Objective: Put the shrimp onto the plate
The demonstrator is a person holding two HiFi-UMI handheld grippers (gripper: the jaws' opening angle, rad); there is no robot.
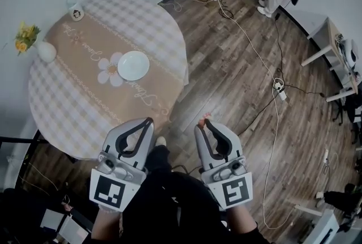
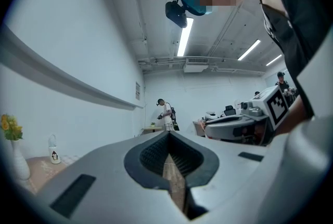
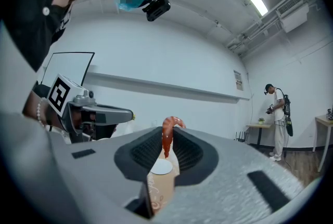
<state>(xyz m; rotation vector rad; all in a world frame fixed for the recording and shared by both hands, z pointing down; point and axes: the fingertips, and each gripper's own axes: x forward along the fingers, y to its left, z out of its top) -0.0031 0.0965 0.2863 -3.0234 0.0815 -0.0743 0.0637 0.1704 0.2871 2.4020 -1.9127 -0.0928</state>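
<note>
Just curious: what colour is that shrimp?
The shrimp is orange-red; right gripper view shows it best.

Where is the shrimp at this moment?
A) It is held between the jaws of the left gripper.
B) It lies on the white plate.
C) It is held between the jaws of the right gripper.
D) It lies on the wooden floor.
C: the right gripper view shows the shrimp pinched at the tips of the right gripper, while the plate is bare and the left gripper is shut on nothing.
</note>
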